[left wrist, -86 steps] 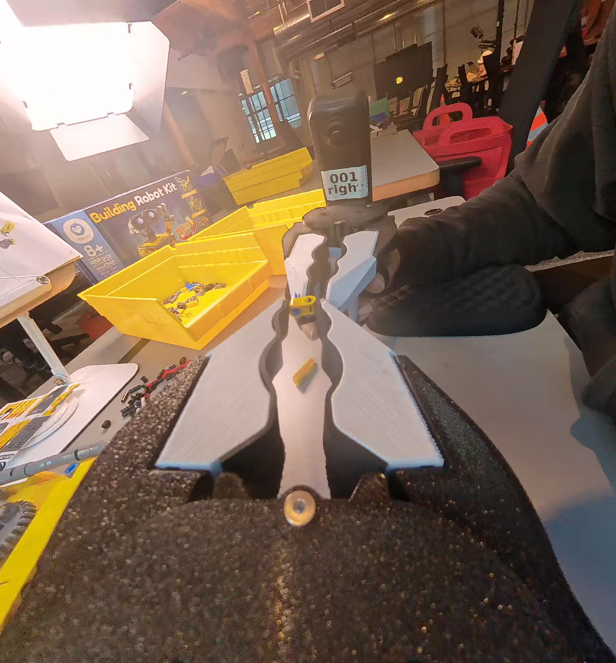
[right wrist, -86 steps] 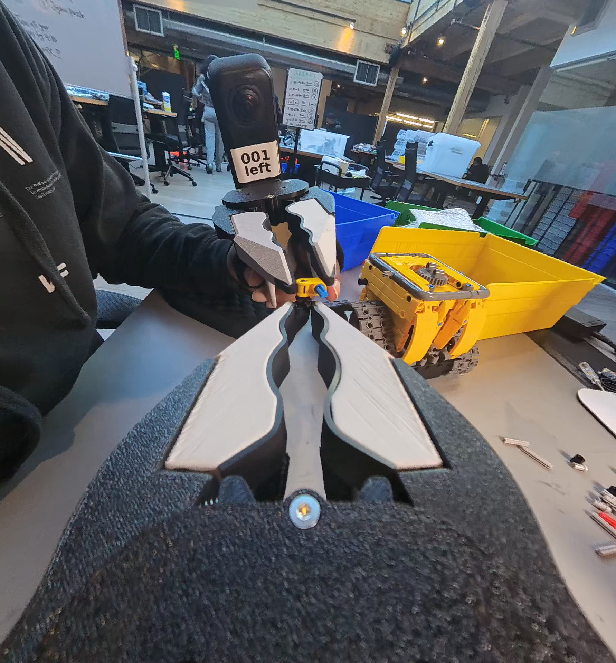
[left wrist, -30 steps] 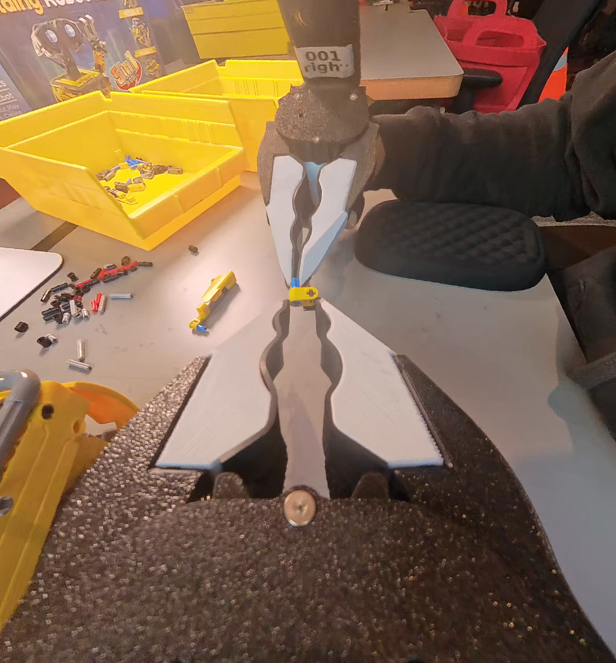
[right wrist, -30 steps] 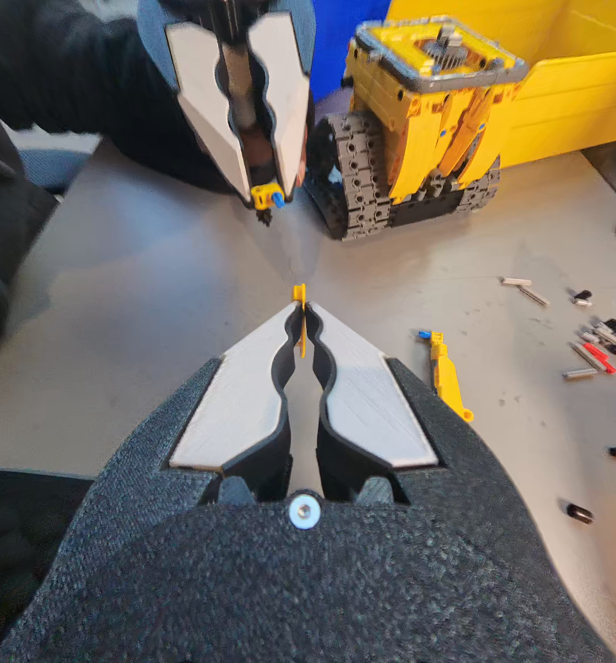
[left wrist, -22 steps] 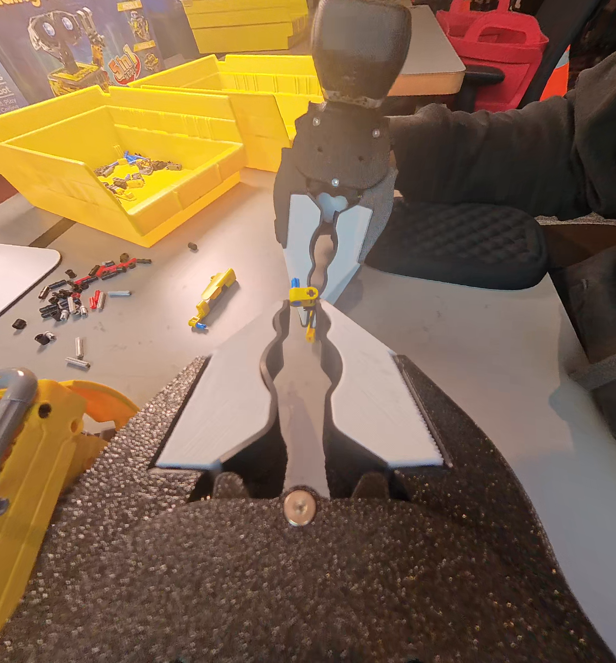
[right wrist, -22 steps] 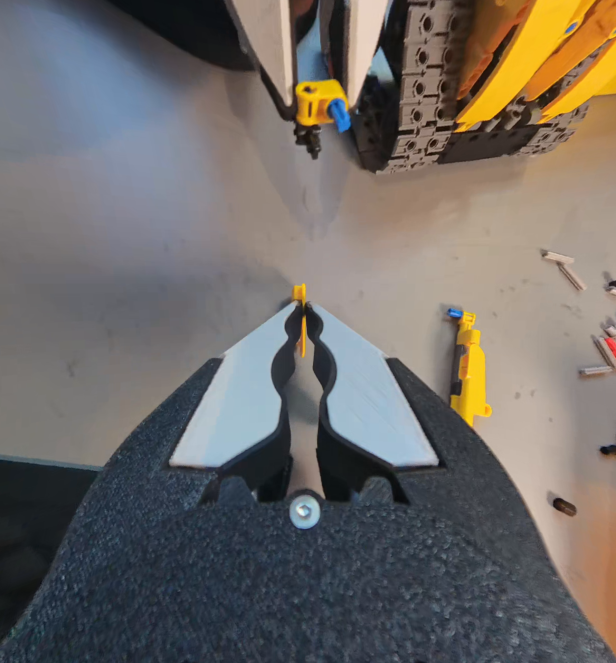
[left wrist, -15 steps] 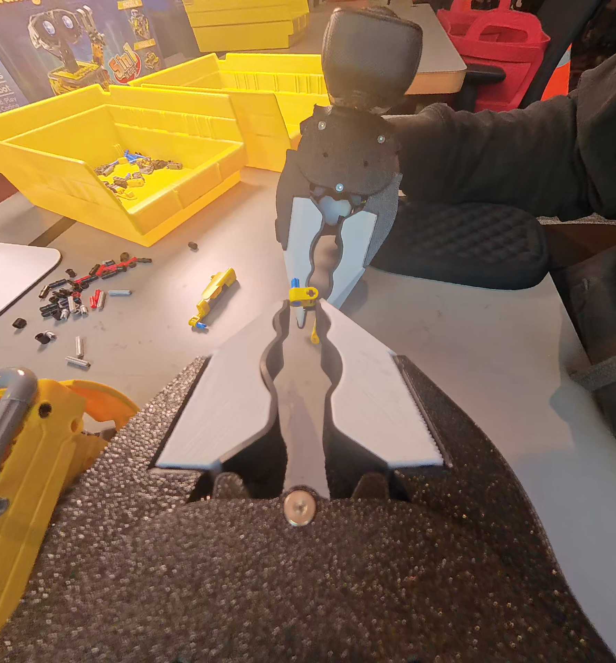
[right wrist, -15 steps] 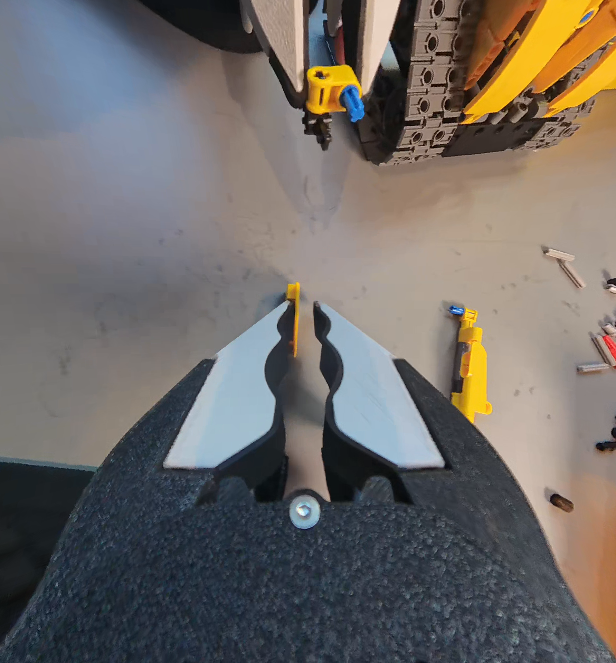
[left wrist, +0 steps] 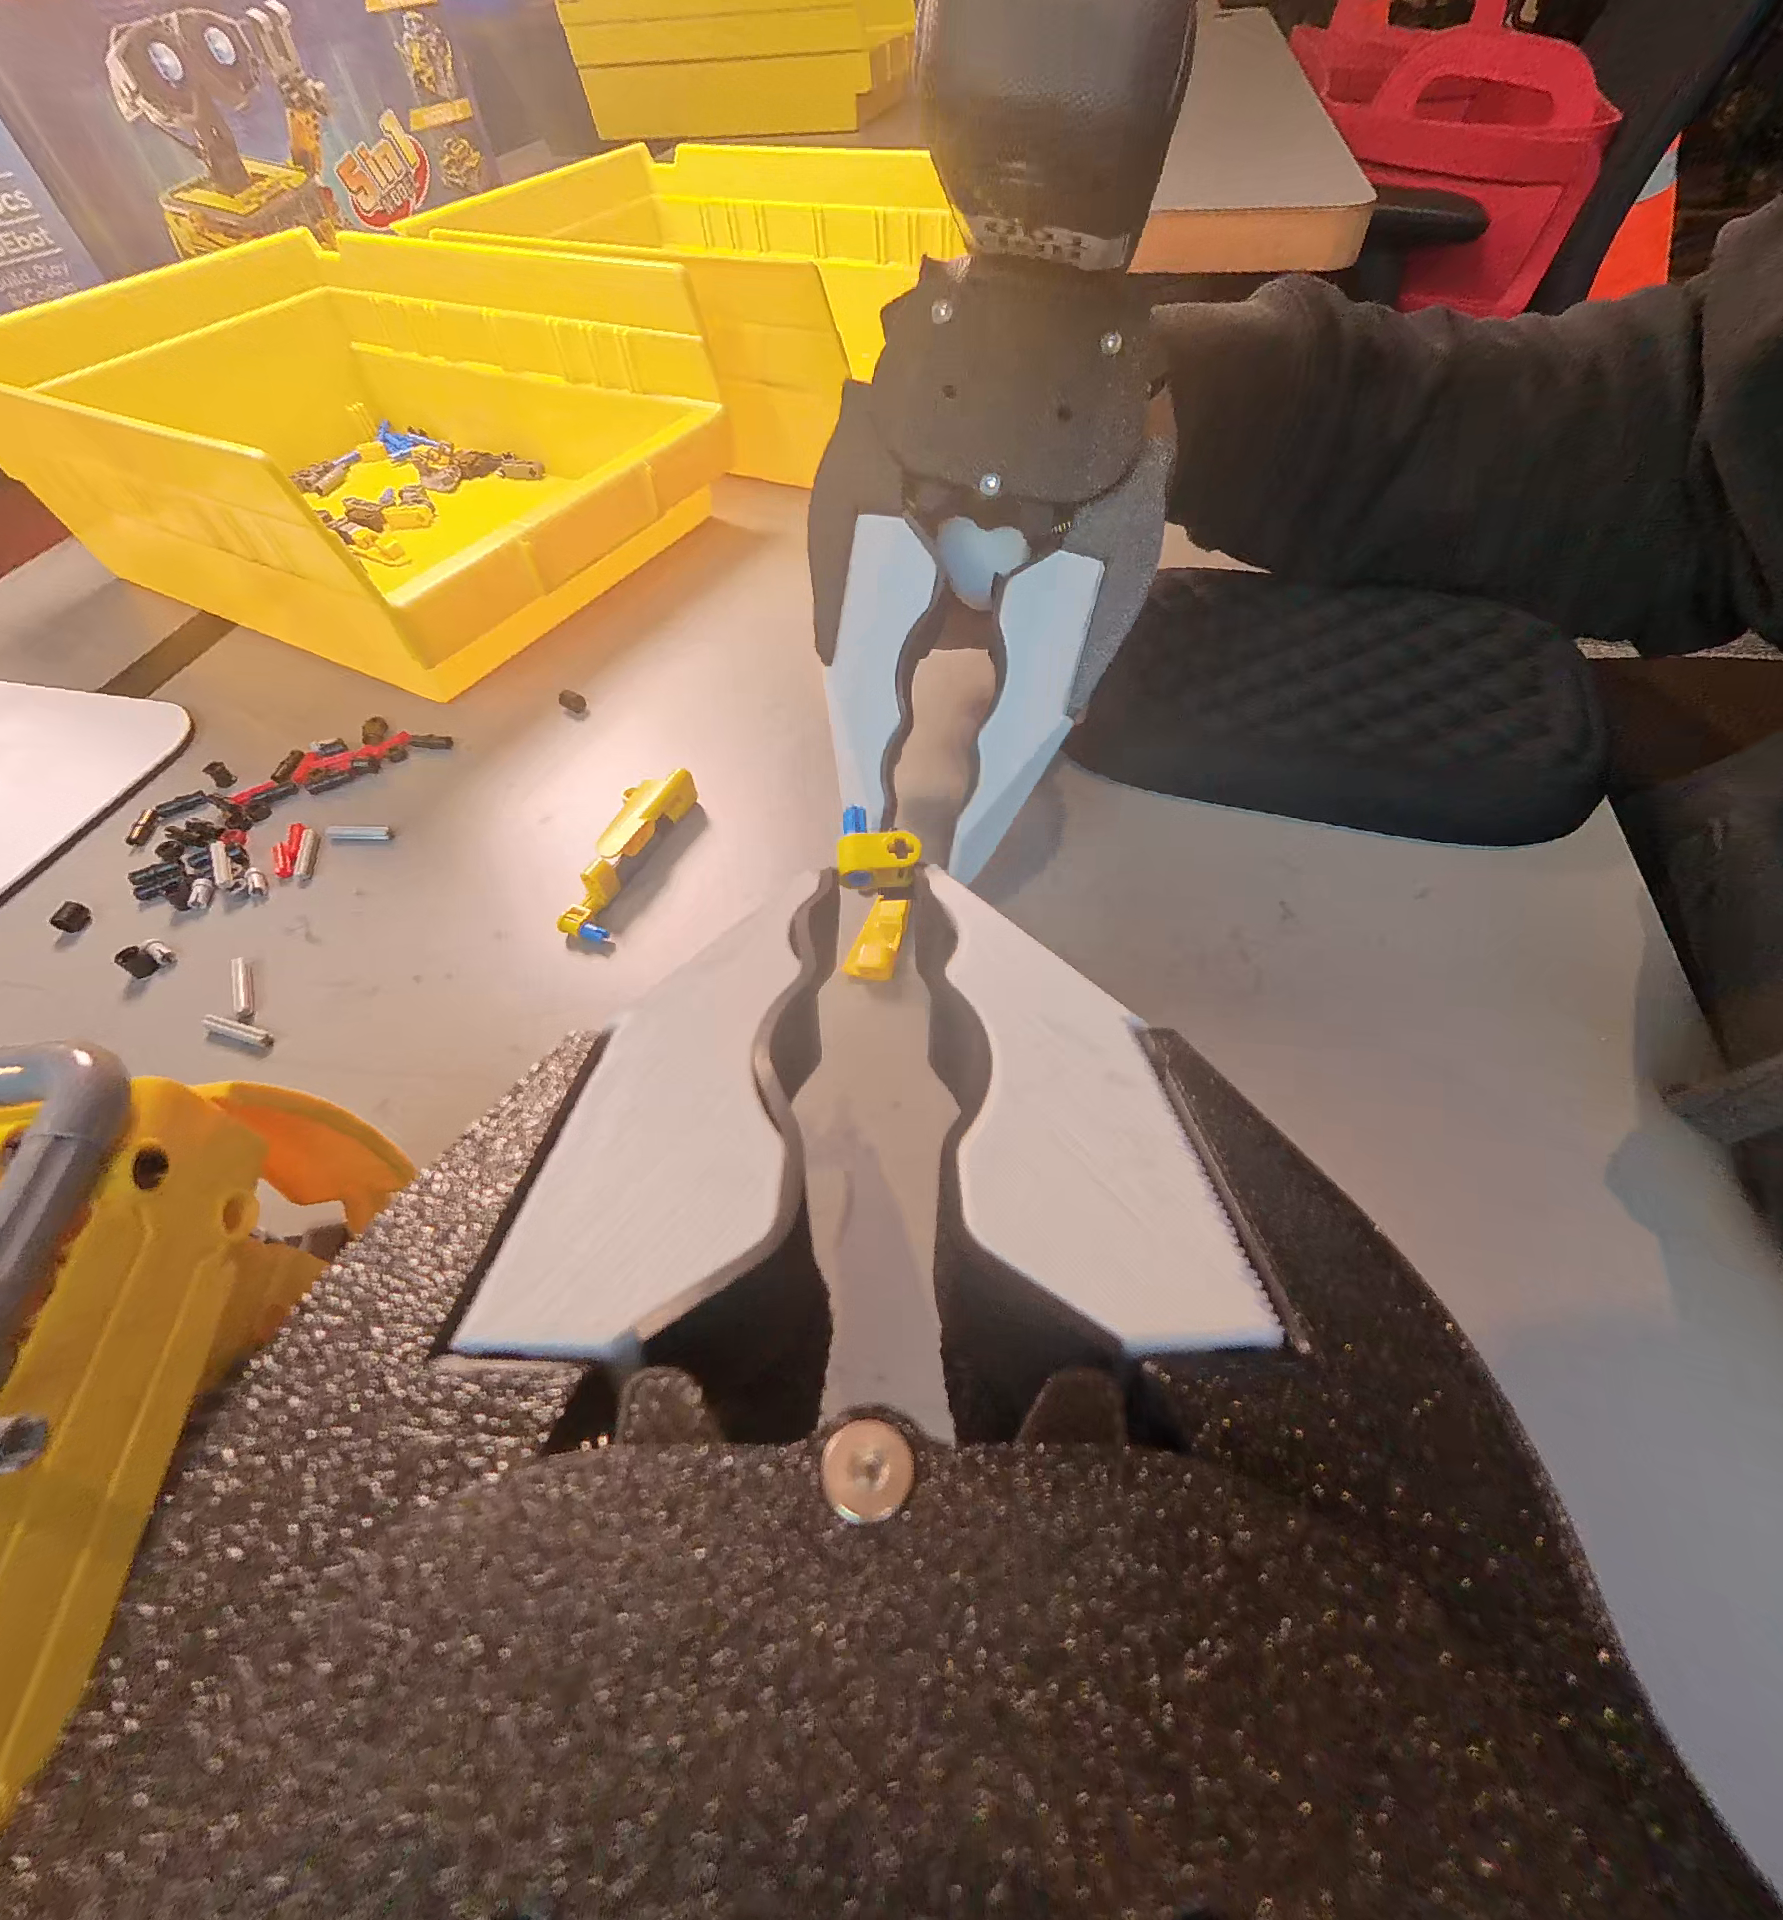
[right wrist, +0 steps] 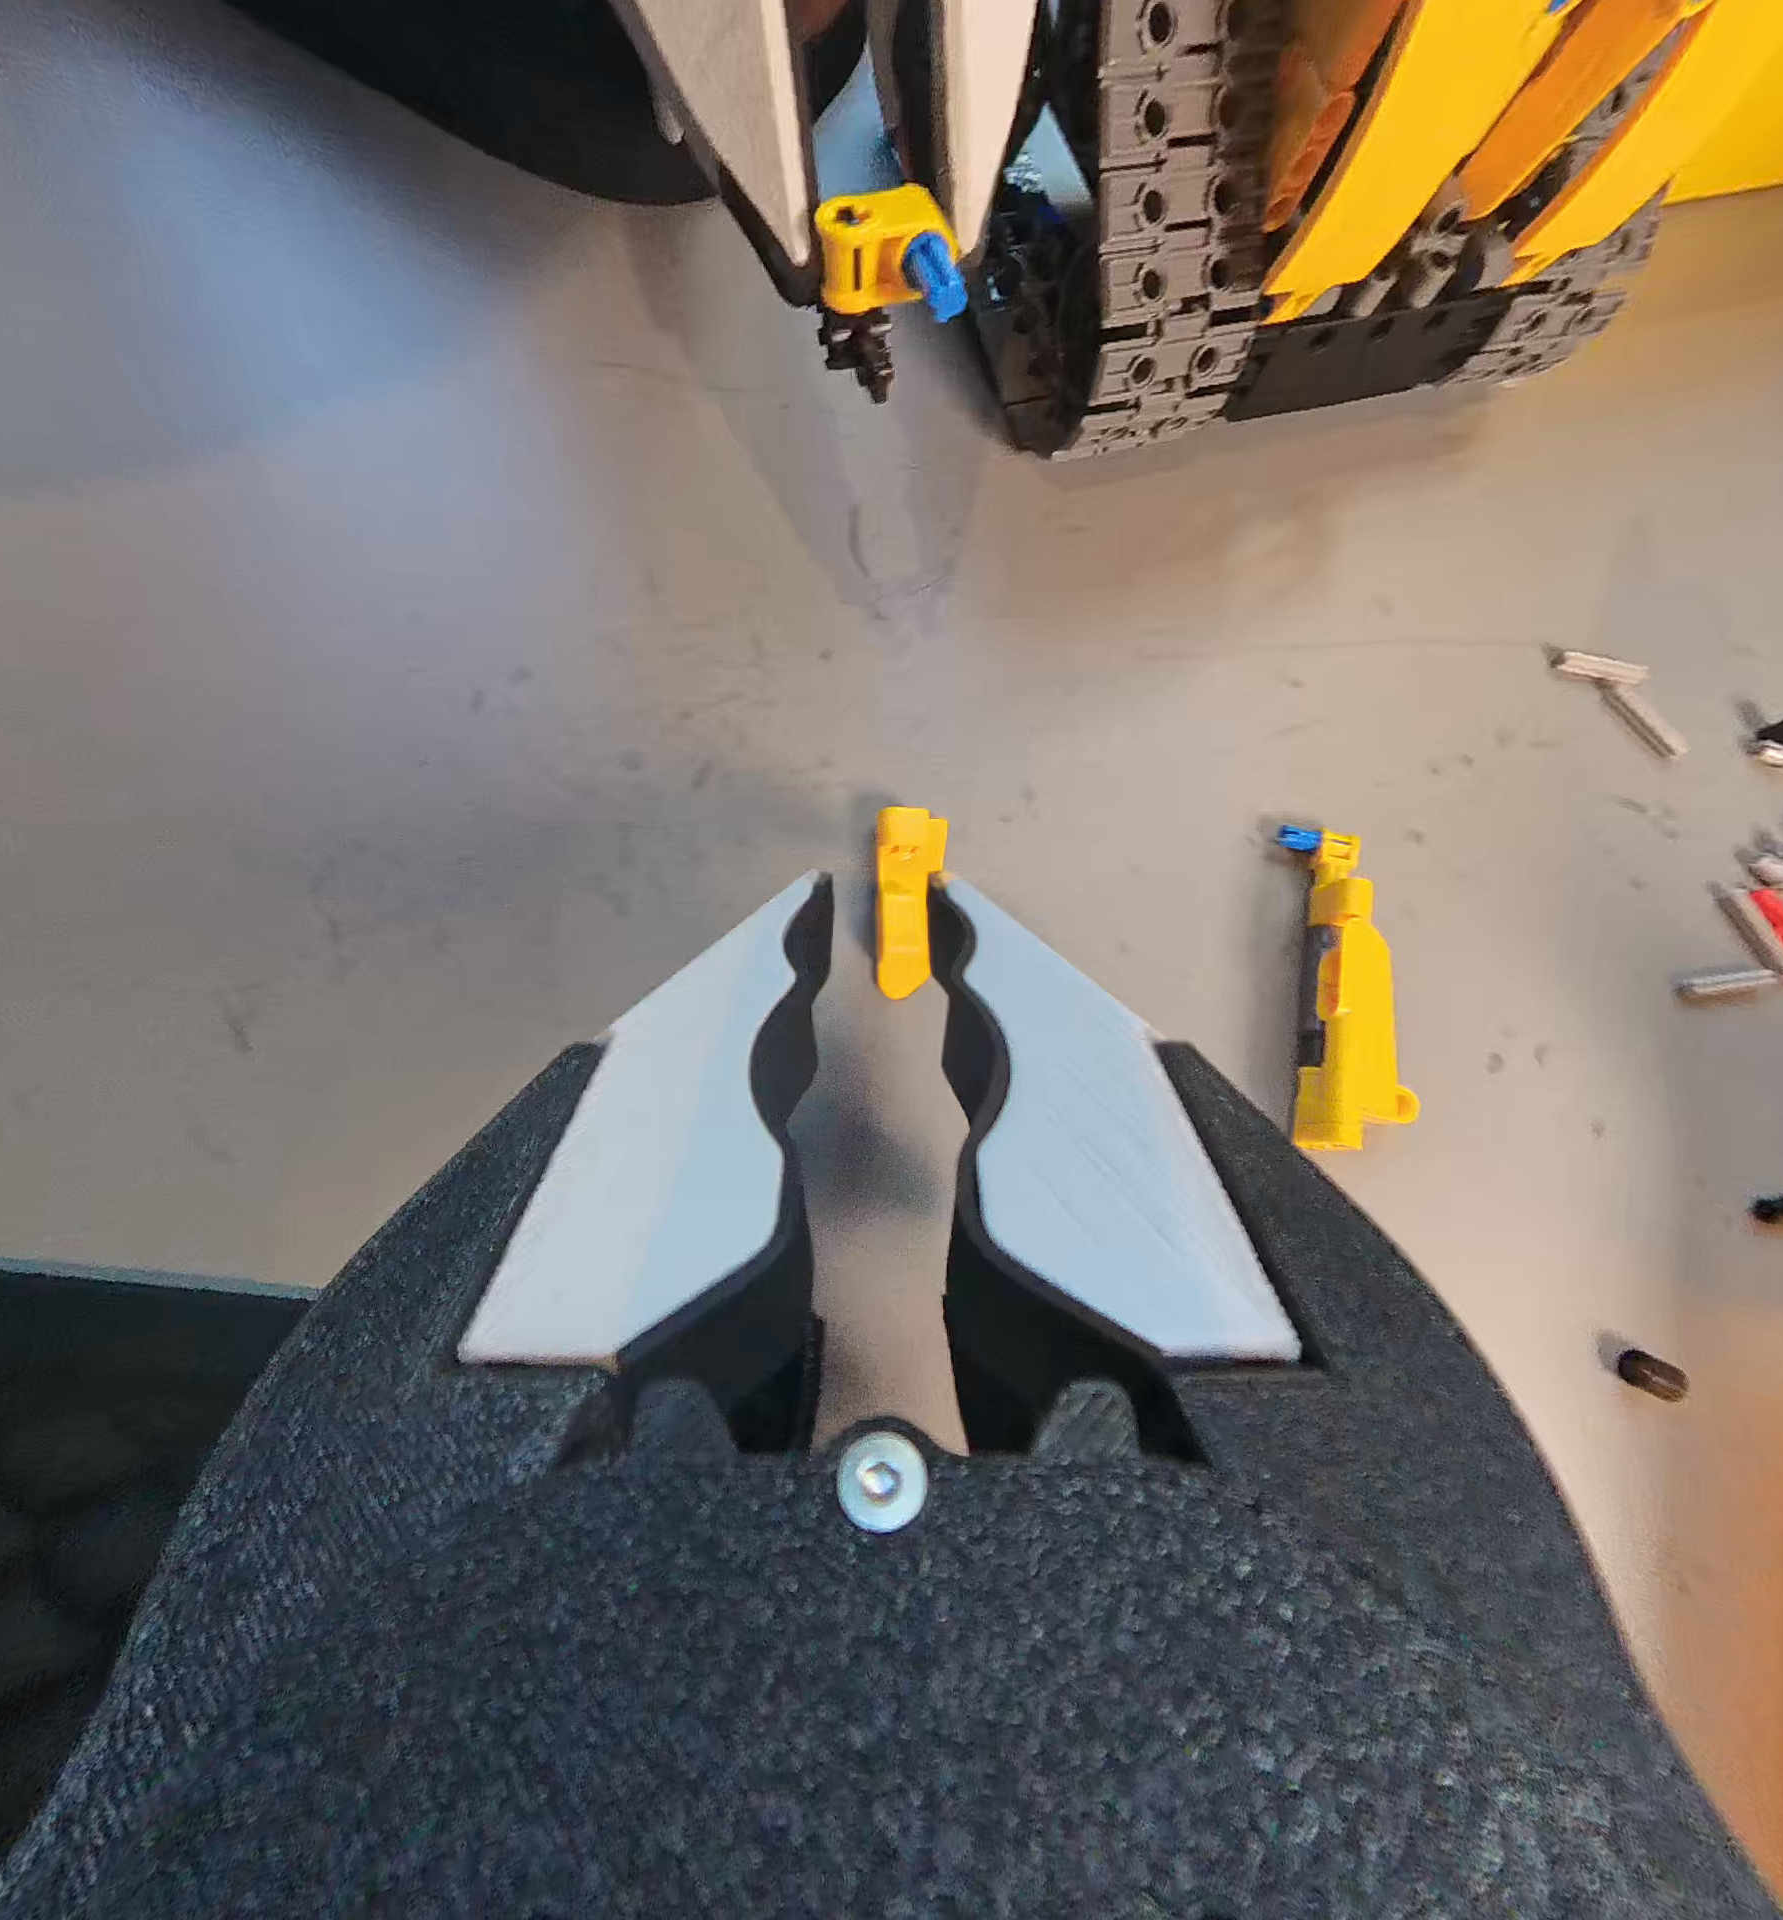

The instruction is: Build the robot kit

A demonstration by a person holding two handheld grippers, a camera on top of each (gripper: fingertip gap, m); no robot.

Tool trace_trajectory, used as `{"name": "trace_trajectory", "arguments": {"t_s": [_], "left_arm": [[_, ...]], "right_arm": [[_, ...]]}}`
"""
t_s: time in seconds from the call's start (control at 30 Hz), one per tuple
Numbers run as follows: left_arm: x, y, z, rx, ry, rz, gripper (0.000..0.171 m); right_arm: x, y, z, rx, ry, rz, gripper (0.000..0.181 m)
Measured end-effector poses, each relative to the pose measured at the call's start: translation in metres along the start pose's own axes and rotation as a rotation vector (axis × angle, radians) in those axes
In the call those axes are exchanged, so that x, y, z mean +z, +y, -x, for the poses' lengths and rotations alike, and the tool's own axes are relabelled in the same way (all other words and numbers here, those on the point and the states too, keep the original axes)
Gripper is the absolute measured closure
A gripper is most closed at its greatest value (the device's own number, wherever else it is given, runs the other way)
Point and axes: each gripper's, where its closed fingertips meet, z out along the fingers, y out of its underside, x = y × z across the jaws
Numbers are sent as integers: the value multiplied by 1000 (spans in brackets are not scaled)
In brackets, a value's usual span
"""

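My left gripper (left wrist: 874,878) is shut on a small yellow connector (left wrist: 876,854) with a blue pin, held just above the grey table (left wrist: 1230,987). In the right wrist view the connector (right wrist: 866,249) also shows a black pin under it. My right gripper (right wrist: 882,881) is open, pointing down at the table. A short yellow piece (right wrist: 902,904) lies flat between its fingertips, touching neither as far as I can see. In the left wrist view the right gripper (left wrist: 918,836) stands just beyond the connector, with the yellow piece (left wrist: 876,935) on the table below.
A yellow and grey tracked model (right wrist: 1386,208) stands just behind the left gripper. A yellow sub-assembly (right wrist: 1344,997) and loose small pins (left wrist: 243,810) lie to the side. Yellow bins (left wrist: 347,499) stand at the back. A black padded rest (left wrist: 1334,717) and a person's sleeve (left wrist: 1438,468) are on the right. My hands' fingertips stand some 9 cm from each other.
My right gripper tipped down to the table, opened and let go of the short yellow piece, which now lies flat. My left gripper kept its hold on the connector.
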Motion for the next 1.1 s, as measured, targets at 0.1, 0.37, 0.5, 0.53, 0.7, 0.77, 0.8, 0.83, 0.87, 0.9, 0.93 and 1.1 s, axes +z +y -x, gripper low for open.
{"name": "trace_trajectory", "arguments": {"t_s": [0.1, 0.37, 0.5, 0.53, 0.7, 0.77, 0.8, 0.83, 0.87, 0.9, 0.93, 1.1], "left_arm": [[0, 1, 0, 0, 1, 2, 159], [1, 2, -1, 0, 5, 11, 159], [1, 1, 0, -8, 5, 3, 159], [0, 1, 0, -9, 5, 0, 159], [0, 1, 0, 1, 1, 7, 159], [0, 1, 0, 0, 3, 6, 159], [0, 1, 0, -2, 3, 6, 159], [0, 2, 0, -2, 5, 7, 159], [0, 2, 0, -2, 6, 8, 159], [0, 2, 0, -1, 6, 9, 159], [1, 2, 0, 1, 5, 9, 159], [2, 3, -1, 4, 8, 17, 159]], "right_arm": [[6, 4, 3, -17, -4, 31, 163], [5, 7, -10, 129, -5, 42, 176], [-2, -1, -2, 230, -152, 33, 181], [-6, -3, 1, 254, -194, 32, 181], [-10, 3, 5, 203, -209, 84, 172], [-8, 5, 6, 226, -205, 80, 174], [-7, 8, 4, 239, -191, 92, 173], [-6, 11, 3, 229, -174, 98, 170], [-7, 11, 4, 202, -171, 90, 168], [-9, 7, 6, 160, -164, 63, 166], [-11, 2, 7, 112, -145, 33, 165], [-12, 17, 2, -10, -89, 112, 163]]}}
